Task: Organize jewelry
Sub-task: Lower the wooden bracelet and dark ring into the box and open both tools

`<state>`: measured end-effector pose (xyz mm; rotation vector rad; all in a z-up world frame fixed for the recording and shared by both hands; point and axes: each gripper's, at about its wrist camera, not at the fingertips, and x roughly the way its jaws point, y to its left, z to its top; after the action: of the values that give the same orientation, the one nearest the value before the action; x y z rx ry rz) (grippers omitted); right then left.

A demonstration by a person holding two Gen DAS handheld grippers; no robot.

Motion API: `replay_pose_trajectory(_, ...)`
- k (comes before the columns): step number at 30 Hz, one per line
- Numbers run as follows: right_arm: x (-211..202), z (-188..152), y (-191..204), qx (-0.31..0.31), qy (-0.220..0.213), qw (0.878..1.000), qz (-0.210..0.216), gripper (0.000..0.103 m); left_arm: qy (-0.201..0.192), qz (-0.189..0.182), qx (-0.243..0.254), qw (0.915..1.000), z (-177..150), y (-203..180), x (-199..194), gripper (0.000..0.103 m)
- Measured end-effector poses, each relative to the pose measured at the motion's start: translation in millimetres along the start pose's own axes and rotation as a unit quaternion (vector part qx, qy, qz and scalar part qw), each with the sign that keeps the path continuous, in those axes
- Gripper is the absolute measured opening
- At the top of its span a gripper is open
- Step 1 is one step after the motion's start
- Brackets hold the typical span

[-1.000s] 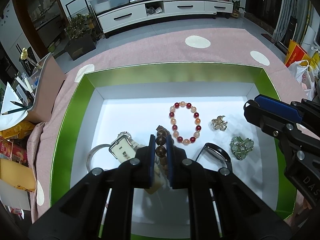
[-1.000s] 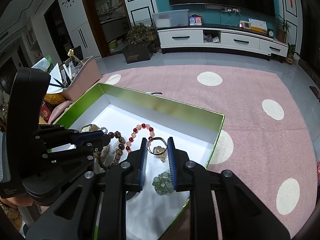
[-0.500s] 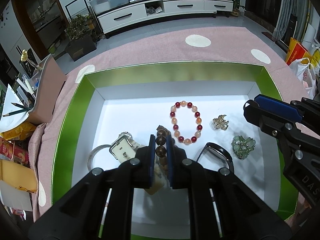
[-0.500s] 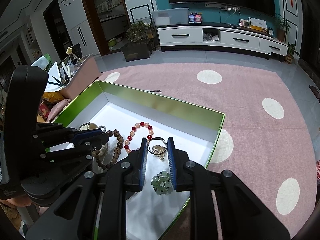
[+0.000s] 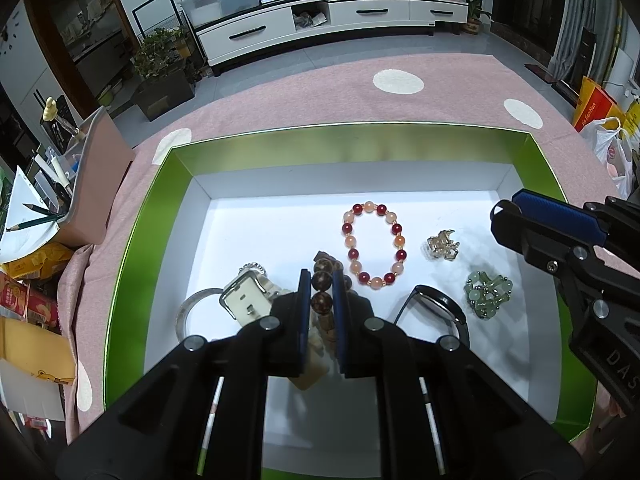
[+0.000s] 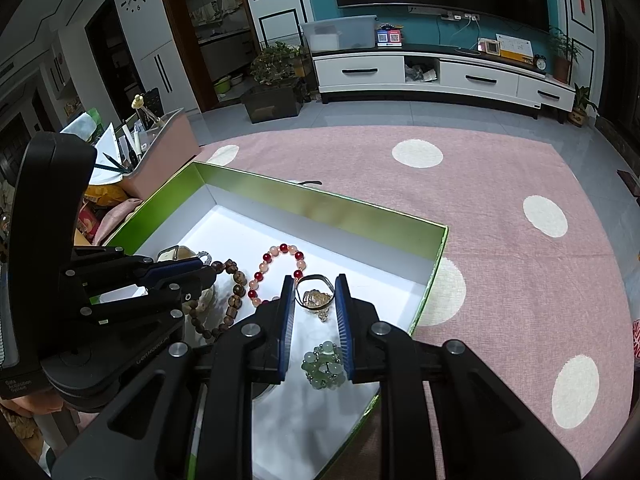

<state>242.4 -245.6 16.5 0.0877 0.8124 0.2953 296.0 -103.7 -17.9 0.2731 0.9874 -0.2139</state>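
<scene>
1. A pink carpet with pale round dots (image 6: 520, 184) covers the floor of a living room, with a long white TV cabinet (image 6: 440, 76) against the far teal wall.
2. On the carpet sits a shallow open box (image 5: 348, 148) with green walls and a white floor; all the jewellery lies inside it.
3. The left gripper (image 5: 322, 280) points steeply down over the near left part of the box, its blue-padded jaws clenched on a brown wooden bead bracelet (image 6: 234, 300) (two dark beads sit pinched between the pads).
4. The right gripper (image 6: 314, 312) hangs over the right side of the box, its jaws standing a little apart and grasping nothing; a green bead cluster (image 6: 324, 364) lies on the box floor below the gap.
5. A black bangle (image 5: 440, 306) lies just right of the left gripper.
6. A red and peach bead bracelet (image 5: 374, 244) lies in a ring at the middle of the box.
7. A white square watch (image 5: 244, 300) and a silver bangle (image 5: 188, 308) rest on the left, touching.
8. A small gold charm (image 5: 442, 245) lies between the bead ring and the right gripper.
</scene>
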Motion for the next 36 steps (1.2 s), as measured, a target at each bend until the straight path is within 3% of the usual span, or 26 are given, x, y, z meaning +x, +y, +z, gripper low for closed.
replay_pose_trajectory(15, -2, 0, -4, 0.003, 0.000, 1.000, 0.000, 0.020, -0.001, 0.001, -0.003, 1.0000, -1, 2, -1, 0.011)
replay_pose_trajectory(20, -4, 0, -4, 0.002, -0.002, 1.000, -0.002, 0.020, -0.005, -0.002, -0.005, 1.0000, -2, 5, -5, 0.023)
replay_pose_trajectory(30, -10, 1, -1, 0.002, -0.005, 1.000, -0.008, 0.021, -0.012, 0.002, -0.006, 0.9999, -3, 6, -12, 0.032)
replay_pose_trajectory(33, -13, 1, -1, 0.002, -0.006, 1.000, -0.011, 0.022, -0.014, 0.002, -0.007, 0.9999, -4, 7, -16, 0.040)
replay_pose_trajectory(34, -15, 1, 0, 0.002, -0.006, 1.000, -0.013, 0.022, -0.016, 0.002, -0.007, 0.9999, -3, 5, -17, 0.044)
replay_pose_trajectory(36, -18, 2, 1, 0.002, -0.006, 1.000, -0.016, 0.034, -0.019, 0.002, -0.008, 0.9998, -2, 5, -20, 0.048)
